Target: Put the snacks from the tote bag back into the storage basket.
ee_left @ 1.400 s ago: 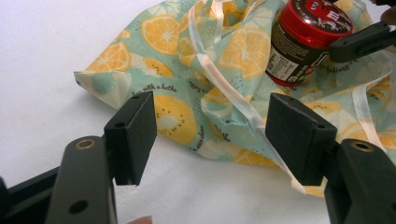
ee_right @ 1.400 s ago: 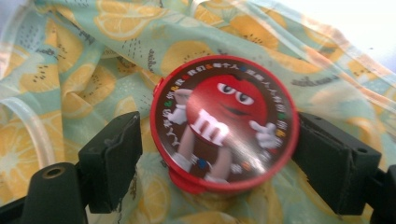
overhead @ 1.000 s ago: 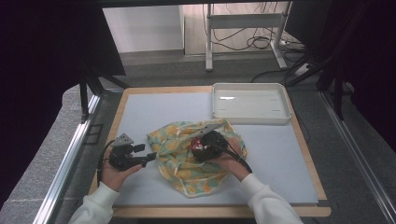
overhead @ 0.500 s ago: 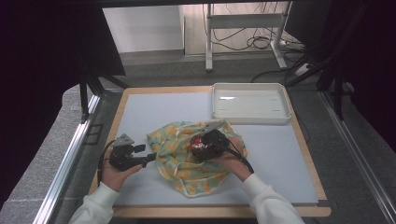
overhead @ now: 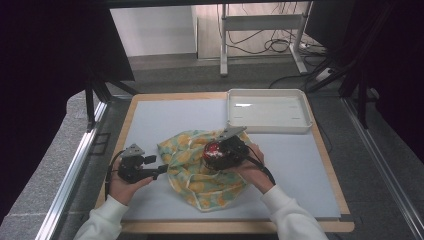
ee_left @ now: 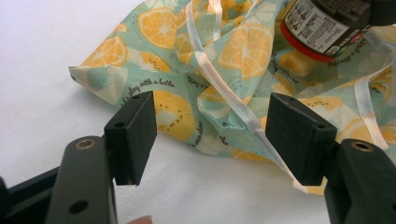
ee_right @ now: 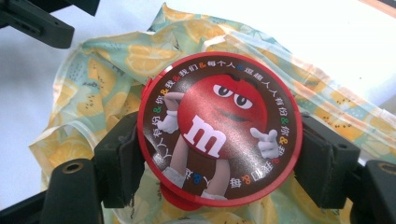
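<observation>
Beyond the wood-edged table, a grey floor meets a white wall; cables trail under what may be a metal stand.

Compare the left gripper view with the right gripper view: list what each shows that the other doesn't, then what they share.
Left gripper view: a pale satin ribbon lying across the cloth, and the candy tub's label side with small print. Right gripper view: the tub's round lid with the red cartoon character, clamped between the right gripper. Both: the lemon-print cloth on the white table.

Mint cloth bag with orange lemon slices, red-rimmed brown candy tin, white tray, pale-blue bench.
</observation>
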`<act>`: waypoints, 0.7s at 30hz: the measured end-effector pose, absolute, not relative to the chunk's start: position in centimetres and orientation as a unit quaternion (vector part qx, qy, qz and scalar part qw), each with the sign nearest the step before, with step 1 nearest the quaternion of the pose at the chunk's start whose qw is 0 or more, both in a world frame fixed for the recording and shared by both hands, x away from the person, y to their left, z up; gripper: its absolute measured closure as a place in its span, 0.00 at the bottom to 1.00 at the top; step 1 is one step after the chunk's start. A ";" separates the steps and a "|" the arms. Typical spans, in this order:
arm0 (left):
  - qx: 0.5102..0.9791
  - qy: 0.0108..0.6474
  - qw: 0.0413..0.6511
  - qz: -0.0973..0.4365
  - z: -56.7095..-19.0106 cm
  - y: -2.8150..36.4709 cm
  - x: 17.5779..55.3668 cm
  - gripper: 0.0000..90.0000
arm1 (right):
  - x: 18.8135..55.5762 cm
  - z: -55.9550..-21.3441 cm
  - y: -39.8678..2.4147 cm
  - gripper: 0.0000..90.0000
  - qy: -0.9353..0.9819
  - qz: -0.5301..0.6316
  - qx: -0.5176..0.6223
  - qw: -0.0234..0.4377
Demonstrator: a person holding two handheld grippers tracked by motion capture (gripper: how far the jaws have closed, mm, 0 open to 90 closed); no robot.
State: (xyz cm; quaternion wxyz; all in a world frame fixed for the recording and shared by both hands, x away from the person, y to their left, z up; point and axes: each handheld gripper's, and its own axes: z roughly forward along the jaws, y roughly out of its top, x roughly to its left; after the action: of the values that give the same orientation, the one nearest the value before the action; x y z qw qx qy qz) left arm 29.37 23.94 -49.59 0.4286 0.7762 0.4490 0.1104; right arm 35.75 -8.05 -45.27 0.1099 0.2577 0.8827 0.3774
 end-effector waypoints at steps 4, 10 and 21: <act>0.776 0.449 0.429 0.111 -49.6 23.9 29.3 0.38 | 35.7 -44.8 -8.3 0.28 0.879 0.386 0.255 0.112; 0.777 0.449 0.427 0.110 -49.6 24.0 29.4 0.38 | 35.6 -43.9 -8.8 0.28 0.874 0.397 0.255 0.115; 0.777 0.449 0.427 0.109 -49.8 24.0 29.5 0.38 | 35.8 -43.3 -9.2 0.28 0.871 0.405 0.255 0.112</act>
State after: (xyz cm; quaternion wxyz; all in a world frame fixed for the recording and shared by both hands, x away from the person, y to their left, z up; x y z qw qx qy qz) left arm 29.45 23.98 -49.75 0.4267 0.7772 0.4495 0.1090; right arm 35.79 -9.23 -43.33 0.1119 0.2551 0.8711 0.4045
